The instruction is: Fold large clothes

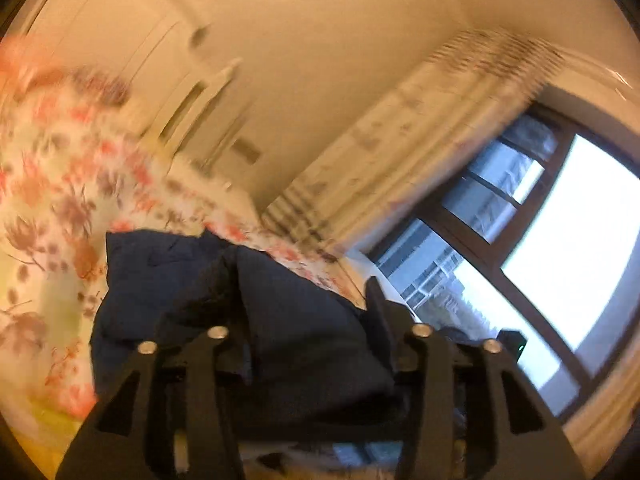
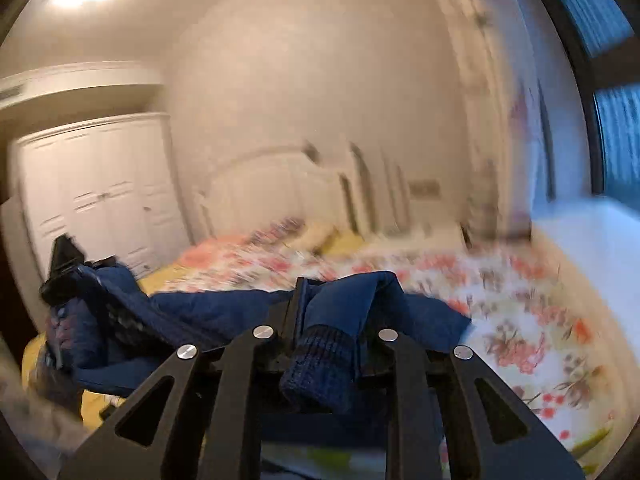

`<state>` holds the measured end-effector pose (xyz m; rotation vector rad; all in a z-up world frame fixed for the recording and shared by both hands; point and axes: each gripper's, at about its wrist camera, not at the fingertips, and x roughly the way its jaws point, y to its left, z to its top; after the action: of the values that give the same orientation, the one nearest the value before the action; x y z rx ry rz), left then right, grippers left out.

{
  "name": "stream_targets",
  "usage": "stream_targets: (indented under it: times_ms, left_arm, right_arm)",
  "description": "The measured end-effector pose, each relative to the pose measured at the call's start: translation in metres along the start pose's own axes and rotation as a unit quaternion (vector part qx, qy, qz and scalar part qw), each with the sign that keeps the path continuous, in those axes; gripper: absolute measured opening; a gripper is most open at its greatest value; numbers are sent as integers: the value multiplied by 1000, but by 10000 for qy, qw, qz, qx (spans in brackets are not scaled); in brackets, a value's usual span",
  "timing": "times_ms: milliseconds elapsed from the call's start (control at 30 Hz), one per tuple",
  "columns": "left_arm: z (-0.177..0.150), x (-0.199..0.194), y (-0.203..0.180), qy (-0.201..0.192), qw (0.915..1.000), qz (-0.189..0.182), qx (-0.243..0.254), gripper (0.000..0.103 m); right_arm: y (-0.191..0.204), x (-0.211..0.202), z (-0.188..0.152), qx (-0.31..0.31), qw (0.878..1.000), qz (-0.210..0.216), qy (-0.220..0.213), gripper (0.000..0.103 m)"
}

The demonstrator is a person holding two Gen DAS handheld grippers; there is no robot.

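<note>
From the left wrist camera, the left gripper (image 1: 304,300) has its fingers closed on a thick bunch of the navy jacket (image 1: 168,276), which is bundled between them and hangs out over the floral bedspread (image 1: 60,184). The whole view is tilted and smeared. A striped curtain (image 1: 400,128) hangs beside the dark-framed window (image 1: 520,248), and a white headboard (image 1: 188,108) shows behind the bed.

From the right wrist camera, the right gripper (image 2: 328,320) has its fingers clamped on the jacket's sleeve, the ribbed knit cuff (image 2: 320,368) drooping down between them. The blue cloth stretches leftward, raised above the bed, to the other gripper (image 2: 66,276) at the far left, which grips its opposite end. Beyond lie the floral cover, a yellow sheet (image 2: 160,276), the headboard and a white wardrobe (image 2: 100,192).
</note>
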<state>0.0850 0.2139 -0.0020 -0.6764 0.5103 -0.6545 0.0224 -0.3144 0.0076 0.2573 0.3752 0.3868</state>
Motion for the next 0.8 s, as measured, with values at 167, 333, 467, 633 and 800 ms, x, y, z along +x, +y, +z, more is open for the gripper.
stream_targets:
  times_ms: [167,333,467,633,800]
  left_arm:
    - [45,77,93,208,9902,861,-1080,85]
    - [60,86,181,60,9657,1163,-2323,90]
    - [59,70,181,45,9735,1579,-1656,90]
    - [54,89,159,725,9816,1640,-665,90]
    - [46,135,120,1430,9735,1705,525,93]
  right_arm:
    - [-64,113,12,865,9913,-425,894,29]
    - [-125,145,-14,2220,9703,-142,948,87]
    - [-137,123,-18,1657,9810,-777,639,87]
    - [-130,130,-20,566,9867,-1145,1007,87]
    - [-109,161,-22,-369,9814,-1071,1550,87]
